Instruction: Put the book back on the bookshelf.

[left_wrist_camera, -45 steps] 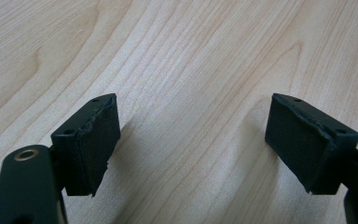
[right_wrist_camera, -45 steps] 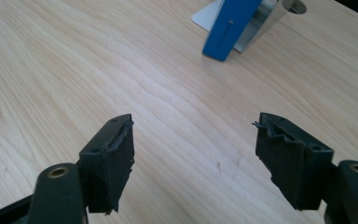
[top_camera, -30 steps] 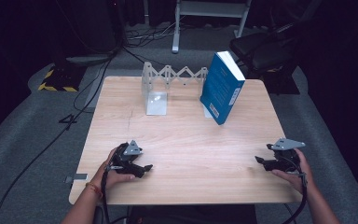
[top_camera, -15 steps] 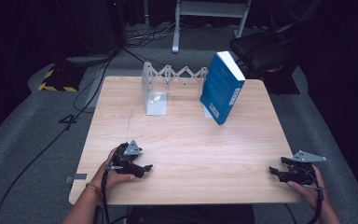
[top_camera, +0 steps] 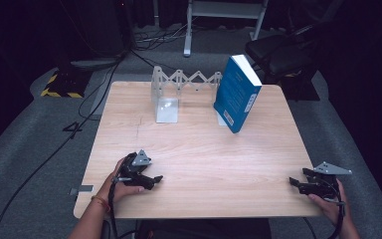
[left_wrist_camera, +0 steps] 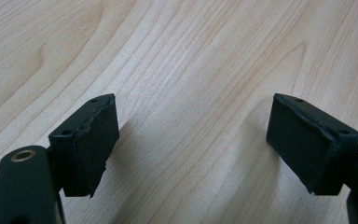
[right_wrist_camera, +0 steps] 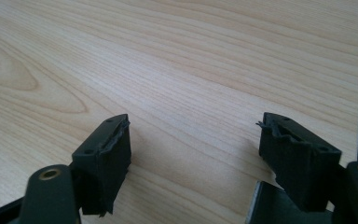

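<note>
A blue book stands tilted at the back of the wooden table, leaning against a folding metal bookend rack. My left gripper rests at the table's front left, held by a hand, pointing right. Its jaws are open on bare wood, as the left gripper view shows. My right gripper sits at the front right corner, pointing left. In the right gripper view its jaws stand open with nothing between them.
A white metal plate of the rack lies flat on the table at the back left. Cables run over the grey floor left of the table. A dark chair and a stand's legs are behind the table.
The right hand and its gripper have moved right and toward the table's front corner. The left gripper has stayed where it was.
</note>
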The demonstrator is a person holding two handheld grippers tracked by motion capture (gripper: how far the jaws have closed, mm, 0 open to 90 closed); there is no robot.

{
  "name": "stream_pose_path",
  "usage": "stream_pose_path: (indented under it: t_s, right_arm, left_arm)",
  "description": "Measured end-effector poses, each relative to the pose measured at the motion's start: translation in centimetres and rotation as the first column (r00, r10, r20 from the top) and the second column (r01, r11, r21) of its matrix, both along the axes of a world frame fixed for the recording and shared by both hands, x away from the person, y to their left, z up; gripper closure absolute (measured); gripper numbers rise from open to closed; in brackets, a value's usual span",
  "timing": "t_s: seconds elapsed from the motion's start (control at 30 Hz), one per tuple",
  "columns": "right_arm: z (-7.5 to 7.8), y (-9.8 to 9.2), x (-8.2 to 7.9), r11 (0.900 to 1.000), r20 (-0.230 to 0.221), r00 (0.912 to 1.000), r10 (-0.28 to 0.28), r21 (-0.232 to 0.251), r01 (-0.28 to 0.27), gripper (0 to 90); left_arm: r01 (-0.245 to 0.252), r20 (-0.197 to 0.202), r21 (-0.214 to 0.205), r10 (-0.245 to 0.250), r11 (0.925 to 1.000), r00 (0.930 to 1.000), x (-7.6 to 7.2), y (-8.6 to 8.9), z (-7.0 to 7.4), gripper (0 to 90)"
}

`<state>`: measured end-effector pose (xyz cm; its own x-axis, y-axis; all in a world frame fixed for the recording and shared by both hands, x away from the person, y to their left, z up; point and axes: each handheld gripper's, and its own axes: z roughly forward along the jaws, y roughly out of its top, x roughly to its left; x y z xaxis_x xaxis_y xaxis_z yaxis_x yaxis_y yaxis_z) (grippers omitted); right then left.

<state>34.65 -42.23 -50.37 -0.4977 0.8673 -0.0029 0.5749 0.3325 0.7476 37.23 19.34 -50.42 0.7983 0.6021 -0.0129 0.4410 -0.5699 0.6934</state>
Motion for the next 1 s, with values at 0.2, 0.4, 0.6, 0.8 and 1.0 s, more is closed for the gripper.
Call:
stream_pose_path:
  t_s: [0.2, 0.4, 0.6, 0.8, 1.0]
  right_arm:
    - [0.0, 0.03, -0.02, 0.9999, 0.0, 0.9999, -0.012, 0.0, 0.012, 25.1]
    - [0.0, 0.03, -0.03, 0.9999, 0.0, 0.9999, -0.017, 0.0, 0.017, 25.1]
    - [0.01, 0.0, -0.02, 0.9997, 0.0, 0.9997, -0.024, 0.0, 0.024, 25.1]
    - [0.01, 0.0, -0.02, 0.9997, 0.0, 0.9997, -0.025, 0.0, 0.025, 25.1]
    - [0.0, 0.0, -0.02, 0.9997, 0.0, 0.9997, -0.025, 0.0, 0.025, 25.1]
  left_arm:
    - [-0.003, 0.002, 0.002, 0.003, 1.0, 1.0, -0.03, 0.0, 0.01, 17.3]
    - [-0.003, 0.001, 0.0, 0.003, 1.0, 1.0, -0.02, 0.01, 0.0, 17.3]
    - [-0.003, 0.001, 0.0, 0.003, 1.0, 1.0, 0.0, 0.01, 0.0, 17.2]
    - [-0.003, 0.001, -0.001, 0.003, 1.0, 1.0, 0.0, 0.01, 0.0, 17.2]
    - [-0.003, -0.001, 0.0, 0.003, 1.0, 1.0, 0.02, 0.01, 0.0, 16.9]
